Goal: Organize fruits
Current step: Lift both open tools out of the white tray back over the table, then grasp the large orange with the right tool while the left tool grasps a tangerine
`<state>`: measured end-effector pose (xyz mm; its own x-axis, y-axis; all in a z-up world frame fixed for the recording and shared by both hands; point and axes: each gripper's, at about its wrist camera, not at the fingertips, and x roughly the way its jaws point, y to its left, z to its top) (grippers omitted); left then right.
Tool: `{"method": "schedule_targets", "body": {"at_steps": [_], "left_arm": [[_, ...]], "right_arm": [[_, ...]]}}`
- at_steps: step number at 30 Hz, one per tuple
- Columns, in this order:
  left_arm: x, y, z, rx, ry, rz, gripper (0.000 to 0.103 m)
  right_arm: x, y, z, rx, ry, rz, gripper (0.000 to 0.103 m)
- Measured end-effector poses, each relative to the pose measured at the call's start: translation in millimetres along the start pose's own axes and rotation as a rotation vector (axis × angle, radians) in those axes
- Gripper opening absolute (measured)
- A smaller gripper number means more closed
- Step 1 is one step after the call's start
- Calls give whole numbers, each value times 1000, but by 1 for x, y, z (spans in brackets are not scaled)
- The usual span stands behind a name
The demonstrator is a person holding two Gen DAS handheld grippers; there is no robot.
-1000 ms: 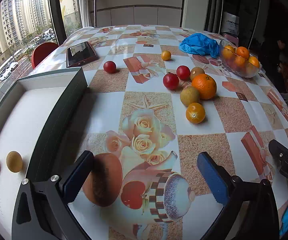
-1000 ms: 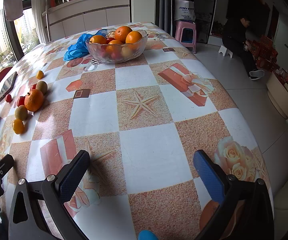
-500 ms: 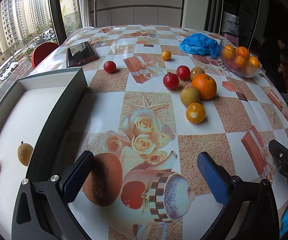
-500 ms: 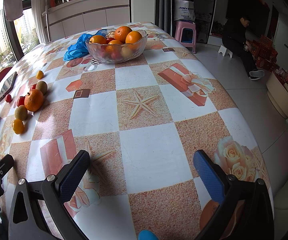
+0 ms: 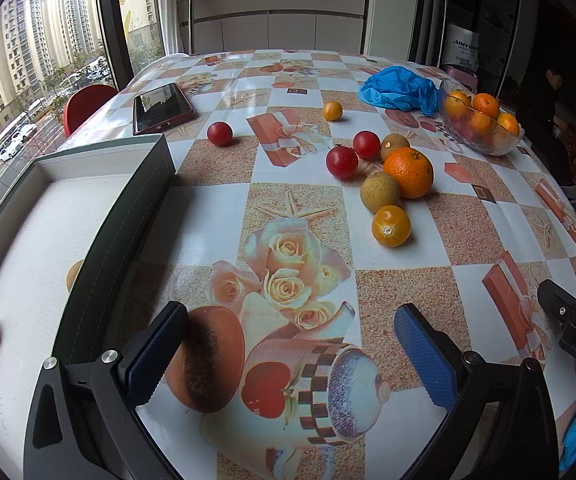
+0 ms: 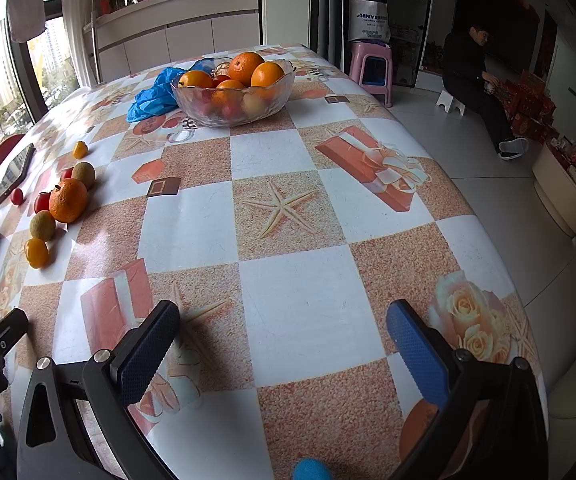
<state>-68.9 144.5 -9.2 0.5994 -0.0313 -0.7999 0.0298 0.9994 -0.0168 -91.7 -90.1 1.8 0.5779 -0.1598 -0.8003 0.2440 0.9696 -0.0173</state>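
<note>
Loose fruit is seen ahead and slightly right of the empty, parted left gripper [image 5: 288, 344], nearest a small round yellow-orange fruit [image 5: 391, 226]; right gripper [image 6: 284, 340] is also parted and empty, farther off.

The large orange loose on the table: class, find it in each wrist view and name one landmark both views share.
Left wrist view: large orange, right of centre, upper half.
Right wrist view: large orange, far left, mid-height.
Shared landmark: glass fruit bowl.
</note>
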Motion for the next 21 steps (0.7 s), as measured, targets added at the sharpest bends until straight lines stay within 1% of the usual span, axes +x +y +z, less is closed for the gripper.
{"method": "schedule_targets", "body": {"at_steps": [4,7,10,12,13,14,16,18,19,21], "left_arm": [[0,0,0,0,0,0,103],[0,0,0,0,0,0,103],[0,0,0,0,0,0,103],[0,0,-1,0,0,0,103],[0,0,0,0,0,0,103],[0,0,0,0,0,0,103],[-1,1,-1,-7,-2,-6,103],[0,0,-1,-2,0,-1,103],[-1,0,-1,-3,0,-1,103],[-1,1,-1,-3,0,-2,103]], "right_arm": [[0,0,0,-3,7,-3,103],[-1,6,0,-6,34,9,103],[2,31,6,-79,63,74,103],[5,51,12,-123,64,115,103],[7,61,15,-137,63,123,102],[11,69,20,-151,62,110,101],[17,80,31,-144,70,157,100],[22,94,41,-170,69,193,98],[23,102,45,-192,67,212,92],[26,119,51,-246,57,229,86]]}}
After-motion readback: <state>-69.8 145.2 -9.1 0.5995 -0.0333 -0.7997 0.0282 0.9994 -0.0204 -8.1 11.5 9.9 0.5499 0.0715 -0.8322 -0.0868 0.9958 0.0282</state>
